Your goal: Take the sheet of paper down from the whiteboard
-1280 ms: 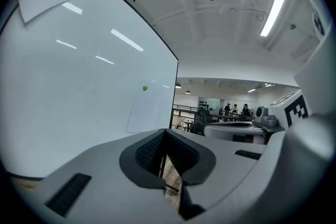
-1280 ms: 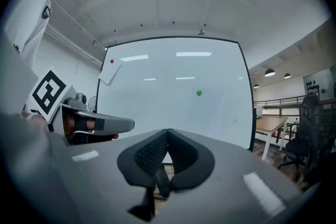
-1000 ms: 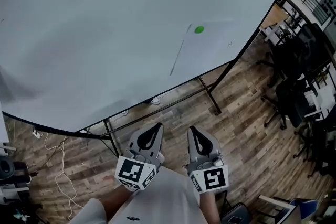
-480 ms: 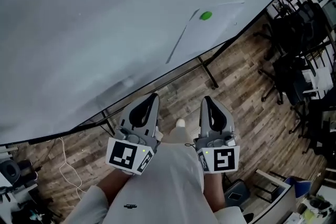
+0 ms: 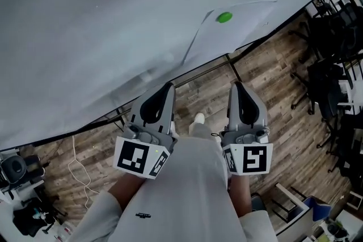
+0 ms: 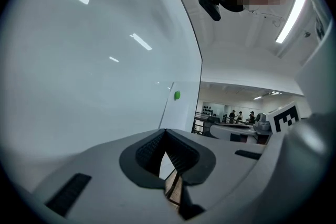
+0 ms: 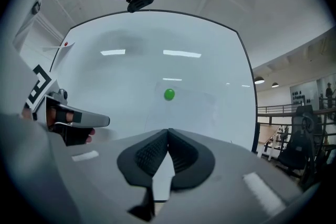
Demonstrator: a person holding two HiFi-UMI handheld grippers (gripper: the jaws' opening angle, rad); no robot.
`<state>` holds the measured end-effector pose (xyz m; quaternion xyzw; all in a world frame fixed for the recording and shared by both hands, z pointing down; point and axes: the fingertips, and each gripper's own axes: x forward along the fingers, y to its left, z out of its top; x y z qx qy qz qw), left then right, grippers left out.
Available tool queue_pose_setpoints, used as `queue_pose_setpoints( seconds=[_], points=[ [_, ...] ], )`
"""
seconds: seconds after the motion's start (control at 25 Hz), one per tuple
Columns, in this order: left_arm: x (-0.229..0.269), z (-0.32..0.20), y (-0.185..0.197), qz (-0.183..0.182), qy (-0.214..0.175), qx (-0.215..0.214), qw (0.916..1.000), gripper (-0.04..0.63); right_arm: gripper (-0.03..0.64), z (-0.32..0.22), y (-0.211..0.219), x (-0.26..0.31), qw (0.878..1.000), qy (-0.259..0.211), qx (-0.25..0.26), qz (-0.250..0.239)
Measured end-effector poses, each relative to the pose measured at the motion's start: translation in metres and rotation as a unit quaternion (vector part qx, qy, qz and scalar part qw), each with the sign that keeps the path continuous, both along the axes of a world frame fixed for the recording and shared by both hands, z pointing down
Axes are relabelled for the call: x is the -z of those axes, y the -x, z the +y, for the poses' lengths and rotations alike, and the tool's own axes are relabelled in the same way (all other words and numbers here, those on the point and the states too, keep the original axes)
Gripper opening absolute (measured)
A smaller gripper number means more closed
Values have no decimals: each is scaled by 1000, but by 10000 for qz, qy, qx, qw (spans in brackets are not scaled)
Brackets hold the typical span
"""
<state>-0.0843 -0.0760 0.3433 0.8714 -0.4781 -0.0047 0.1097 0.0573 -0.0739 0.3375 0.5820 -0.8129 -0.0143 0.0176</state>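
Both tools are empty with their jaws pressed together: the left gripper (image 5: 165,90) and the right gripper (image 5: 239,88) are held side by side in front of the person, pointing at the whiteboard (image 5: 102,25) and well apart from it. The sheet of paper (image 5: 238,31) lies flat on the board's lower right part, pinned near its top edge by a green magnet (image 5: 224,17). The main risk, as I judge it, is pulling the sheet while the magnet is on it. The paper could tear or crease, or the magnet could slide off and drop to the wooden floor (image 5: 272,93). A thin sheet lying flush also gives shut jaws nothing to bite, so they must open first and find an edge. The left edge may stand slightly off the board, though the view is too coarse to be sure. Pushing hard might also shift the board on its stand. No tray, box or other container shows near the board.
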Motion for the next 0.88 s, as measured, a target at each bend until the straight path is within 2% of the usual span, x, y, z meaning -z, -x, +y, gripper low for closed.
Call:
queue_pose_setpoints(
  seconds=[0.28,0.88],
  points=[
    [-2,-31,-11,-99,29,185,9998,6,11,-37,-9,-11,9995,77,237,-211],
    [-7,-61,-35,-306,36,410,9987,6,11,-93,-28,-5,9986,-141,493,-123]
  ],
)
